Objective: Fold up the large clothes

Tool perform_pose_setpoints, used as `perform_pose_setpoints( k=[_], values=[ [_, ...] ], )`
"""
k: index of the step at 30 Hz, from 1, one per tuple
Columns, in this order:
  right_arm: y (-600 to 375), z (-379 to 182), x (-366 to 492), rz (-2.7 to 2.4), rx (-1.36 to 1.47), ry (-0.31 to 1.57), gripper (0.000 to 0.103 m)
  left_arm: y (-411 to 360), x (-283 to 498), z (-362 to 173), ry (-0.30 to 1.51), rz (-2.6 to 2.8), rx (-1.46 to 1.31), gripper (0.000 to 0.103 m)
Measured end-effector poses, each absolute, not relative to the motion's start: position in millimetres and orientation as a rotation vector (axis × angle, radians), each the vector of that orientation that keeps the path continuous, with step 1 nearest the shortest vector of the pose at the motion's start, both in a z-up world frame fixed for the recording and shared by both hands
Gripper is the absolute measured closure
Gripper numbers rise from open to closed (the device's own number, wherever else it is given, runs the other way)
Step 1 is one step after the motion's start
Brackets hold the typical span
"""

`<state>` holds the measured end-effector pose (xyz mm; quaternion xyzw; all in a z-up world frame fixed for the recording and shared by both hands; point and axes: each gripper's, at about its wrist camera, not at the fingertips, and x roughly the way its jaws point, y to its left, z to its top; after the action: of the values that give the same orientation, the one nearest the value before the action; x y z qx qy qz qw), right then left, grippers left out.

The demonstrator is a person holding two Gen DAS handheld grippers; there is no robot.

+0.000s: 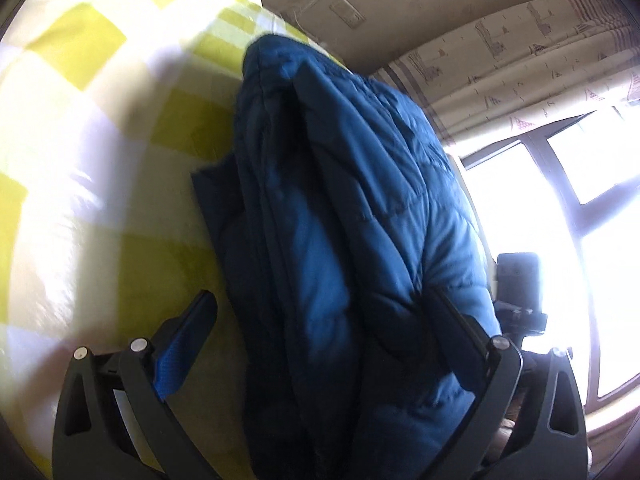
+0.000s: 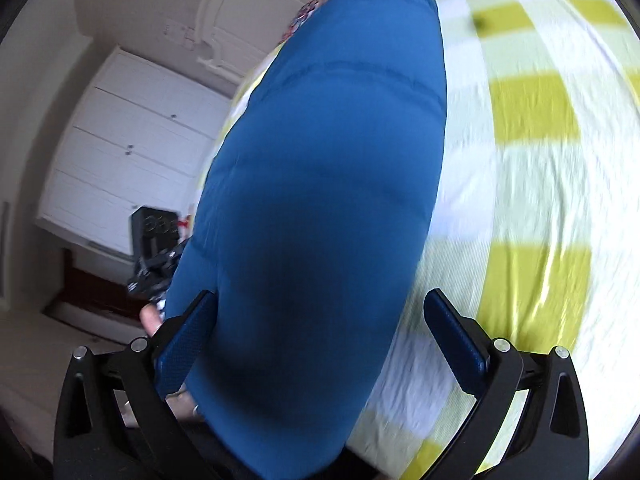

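A: Where is the blue puffer jacket (image 1: 344, 216) right now?

B: It lies bunched on the bed (image 1: 100, 128), over the yellow-and-white checked sheet, and it runs straight down between the fingers of both grippers. In the left wrist view you see its quilted folds and a dark seam; in the right wrist view it is a smooth blue bulk (image 2: 320, 184) filling the middle.

A: And the left gripper (image 1: 324, 308)?

B: Its 2 fingers stand wide apart. The jacket fills the gap between them and drapes against the right-hand finger, while the left-hand finger, with its blue pad, stands clear over the sheet.

A: The right gripper (image 2: 324, 308)?

B: Also spread. The left-hand pad touches the jacket's edge; the right-hand pad stands apart from it, over the sheet (image 2: 532, 184).

A: Anything else around?

B: A patterned curtain (image 1: 520, 60) and a bright window (image 1: 560, 208) past the bed in the left view, white cupboard doors (image 2: 132, 144) in the right. Each view catches the other gripper's black camera mount beside the jacket.
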<state>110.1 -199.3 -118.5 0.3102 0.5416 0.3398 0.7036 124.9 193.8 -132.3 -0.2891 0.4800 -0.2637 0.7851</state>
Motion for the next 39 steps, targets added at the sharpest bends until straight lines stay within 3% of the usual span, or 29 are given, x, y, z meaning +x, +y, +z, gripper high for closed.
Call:
perform_pose_setpoints(
  k=[12,16,24,32,36,39],
  values=[
    [-169,-121,113,0.849,0.613,1.202,0.004,162,130,-135,1.093,-0.700,-0.607,0.002],
    [-165,-118,102,0.836,0.577,1.095,0.007,156,131,-132,1.061,-0.729,-0.593,0.003],
    [-172,-76,96,0.672,0.317,0.816,0.024,123,146,-110,0.843,-0.702,-0.588,0.034],
    [-238,-50,180,0.546,0.367,0.674,0.025,76,264,-53,0.786,-0.747,-0.524,0.034],
    [-270,-89,255,0.435,0.424,0.796,0.026,48,345,-87,0.878,-0.662,-0.536,0.034],
    [-279,-127,285,0.348,0.523,0.916,0.012,46,357,-122,0.896,-0.611,-0.590,0.023]
  ],
)
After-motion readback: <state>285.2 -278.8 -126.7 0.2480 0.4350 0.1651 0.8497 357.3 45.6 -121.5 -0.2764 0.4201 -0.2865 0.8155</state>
